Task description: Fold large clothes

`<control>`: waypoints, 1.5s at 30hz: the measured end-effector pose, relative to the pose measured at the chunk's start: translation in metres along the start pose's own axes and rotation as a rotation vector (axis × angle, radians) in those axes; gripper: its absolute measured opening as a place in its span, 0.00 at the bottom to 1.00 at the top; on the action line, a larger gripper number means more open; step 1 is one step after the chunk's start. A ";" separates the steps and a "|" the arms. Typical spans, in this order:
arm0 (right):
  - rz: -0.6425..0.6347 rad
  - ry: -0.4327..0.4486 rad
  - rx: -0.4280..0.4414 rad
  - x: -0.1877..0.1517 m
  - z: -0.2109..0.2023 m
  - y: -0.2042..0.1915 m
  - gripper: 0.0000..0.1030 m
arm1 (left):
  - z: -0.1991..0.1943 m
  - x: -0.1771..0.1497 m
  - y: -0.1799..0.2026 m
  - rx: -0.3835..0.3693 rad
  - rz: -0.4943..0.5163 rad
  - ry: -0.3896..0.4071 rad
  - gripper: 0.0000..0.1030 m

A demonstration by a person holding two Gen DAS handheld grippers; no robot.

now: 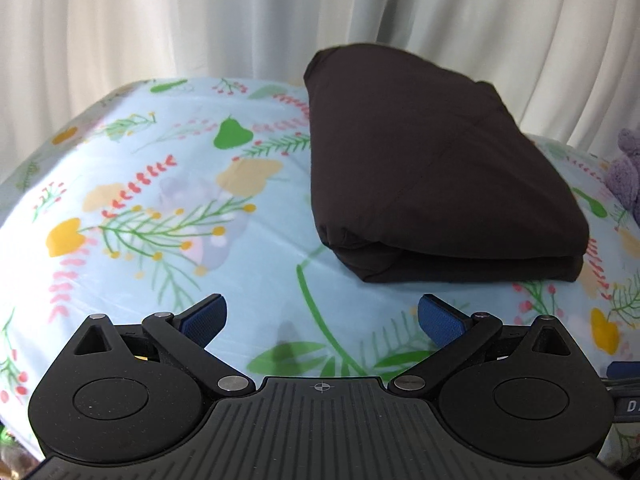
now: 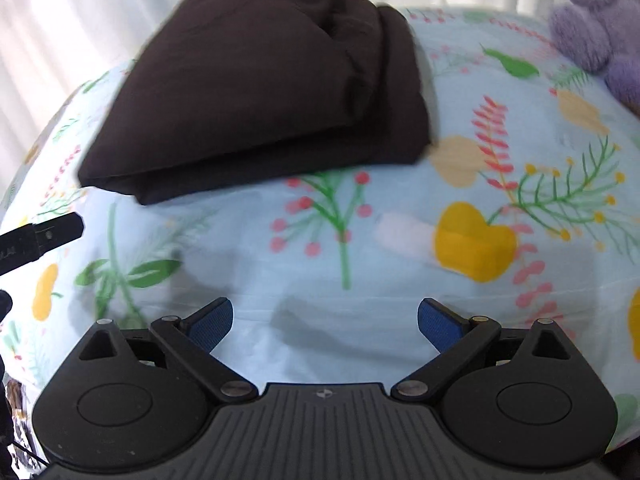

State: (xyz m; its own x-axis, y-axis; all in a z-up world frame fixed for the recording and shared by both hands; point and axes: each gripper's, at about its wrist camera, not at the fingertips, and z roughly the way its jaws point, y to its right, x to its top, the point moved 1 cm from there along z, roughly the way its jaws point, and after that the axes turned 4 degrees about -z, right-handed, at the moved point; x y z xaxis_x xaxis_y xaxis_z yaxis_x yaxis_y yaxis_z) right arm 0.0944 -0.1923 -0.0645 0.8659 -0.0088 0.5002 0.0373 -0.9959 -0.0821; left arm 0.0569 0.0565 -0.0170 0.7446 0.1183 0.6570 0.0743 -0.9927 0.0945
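My left gripper (image 1: 322, 322) and right gripper (image 2: 325, 322) hang spread, empty, near the dark garment (image 1: 432, 168), which looks fully folded, though blurred, on the floral sheet (image 1: 160, 200).

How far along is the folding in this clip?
Looks done: the dark garment lies as a compact layered bundle on the floral sheet. In hand: nothing; the left tool and right tool are open, clear of it. Nothing visibly left.
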 end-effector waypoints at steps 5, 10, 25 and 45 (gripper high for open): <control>-0.027 0.015 -0.058 0.019 -0.019 -0.019 0.96 | -0.017 0.003 0.004 0.029 0.017 -0.044 1.00; -0.002 0.068 -0.065 0.029 -0.036 -0.026 0.96 | -0.030 0.005 0.011 0.018 0.044 -0.020 1.00; 0.004 0.089 -0.134 0.036 -0.037 -0.027 0.96 | -0.023 0.011 0.020 -0.021 0.058 -0.099 1.00; 0.006 0.074 -0.152 0.042 -0.027 -0.023 0.96 | -0.006 0.015 0.029 -0.039 0.071 -0.146 1.00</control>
State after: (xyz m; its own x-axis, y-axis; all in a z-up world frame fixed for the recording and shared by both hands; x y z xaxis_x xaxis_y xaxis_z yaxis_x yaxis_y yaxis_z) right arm 0.1162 -0.1722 -0.0184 0.8263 -0.0159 0.5630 -0.0489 -0.9979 0.0435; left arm 0.0662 0.0292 -0.0003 0.8356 0.0406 0.5478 -0.0058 -0.9966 0.0827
